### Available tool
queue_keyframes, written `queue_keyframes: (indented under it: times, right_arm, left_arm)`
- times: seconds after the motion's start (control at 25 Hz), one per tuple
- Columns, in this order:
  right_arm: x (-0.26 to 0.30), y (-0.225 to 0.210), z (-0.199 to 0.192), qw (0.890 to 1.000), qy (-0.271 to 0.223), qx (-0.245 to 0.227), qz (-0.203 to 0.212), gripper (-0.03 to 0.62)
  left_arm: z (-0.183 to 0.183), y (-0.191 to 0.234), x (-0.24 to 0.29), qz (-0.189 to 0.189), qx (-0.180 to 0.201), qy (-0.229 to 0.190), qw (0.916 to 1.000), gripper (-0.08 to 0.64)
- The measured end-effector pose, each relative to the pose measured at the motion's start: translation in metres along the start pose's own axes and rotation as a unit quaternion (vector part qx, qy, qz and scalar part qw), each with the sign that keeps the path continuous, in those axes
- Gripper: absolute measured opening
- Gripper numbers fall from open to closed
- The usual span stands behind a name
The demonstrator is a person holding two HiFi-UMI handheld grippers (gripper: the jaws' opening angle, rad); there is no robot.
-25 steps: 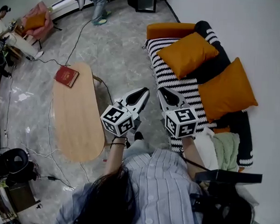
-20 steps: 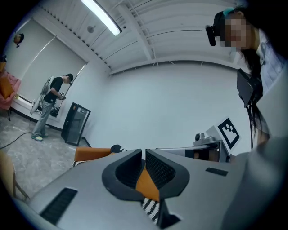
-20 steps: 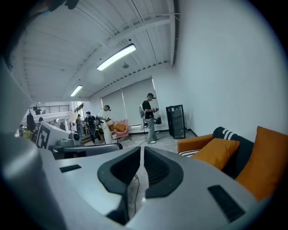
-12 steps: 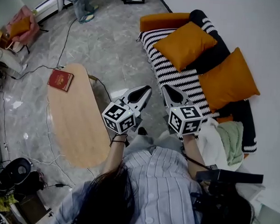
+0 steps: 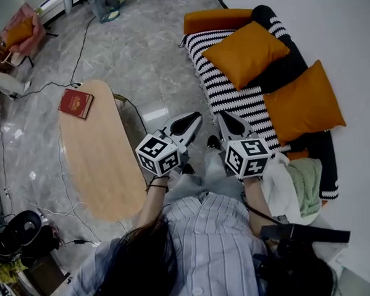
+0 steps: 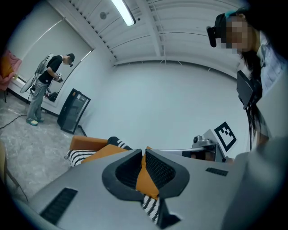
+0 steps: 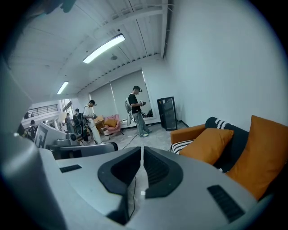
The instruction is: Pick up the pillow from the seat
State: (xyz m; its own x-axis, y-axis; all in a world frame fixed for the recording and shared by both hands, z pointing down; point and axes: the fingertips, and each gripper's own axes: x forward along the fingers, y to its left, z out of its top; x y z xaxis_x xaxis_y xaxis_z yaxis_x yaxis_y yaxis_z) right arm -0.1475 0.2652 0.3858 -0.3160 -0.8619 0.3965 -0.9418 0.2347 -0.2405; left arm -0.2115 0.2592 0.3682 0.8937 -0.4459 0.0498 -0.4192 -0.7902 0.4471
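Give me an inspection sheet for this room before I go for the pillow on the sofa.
Surface: black-and-white striped sofa seat, partly bare.
Job's things: far orange square pillow and near orange square pillow, both leaning on the black backrest.
Clutter: green cloth on the sofa's near end; red book on the oval wooden table.
Grippers: left gripper and right gripper shut, empty.
Cables: black cable across the grey floor.
Surroundings: standing person, black speaker.

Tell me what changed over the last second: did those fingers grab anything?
Hardly anything. The view slid a little, and the bystander is nearly out of sight at the top. The left gripper and right gripper barely shifted; their fingers are shut on nothing. The orange pillows, table and red book lie as before.
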Motion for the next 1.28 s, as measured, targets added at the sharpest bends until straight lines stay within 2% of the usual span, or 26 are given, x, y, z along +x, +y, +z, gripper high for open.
queue_keyframes:
  times: [0.36, 0.72, 1.08, 1.28]
  right_arm:
    - [0.057, -0.047, 0.027, 1.0, 0.004, 0.01, 0.009, 0.034]
    - [0.124, -0.136, 0.083, 1.0, 0.005, 0.001, 0.019, 0.034]
    - [0.168, -0.215, 0.12, 0.999, 0.004, 0.001, 0.04, 0.034]
    - [0.176, -0.248, 0.131, 0.999, -0.001, 0.009, 0.036, 0.034]
  left_arm:
    - [0.018, 0.051, 0.057, 0.013, -0.009, 0.006, 0.9999, 0.015]
    - [0.05, 0.106, 0.154, 0.029, -0.016, 0.0, 0.9994, 0.015]
    - [0.061, 0.13, 0.239, 0.045, -0.01, 0.006, 0.9989, 0.015]
    - [0.063, 0.13, 0.27, 0.041, -0.007, 0.017, 0.999, 0.015]
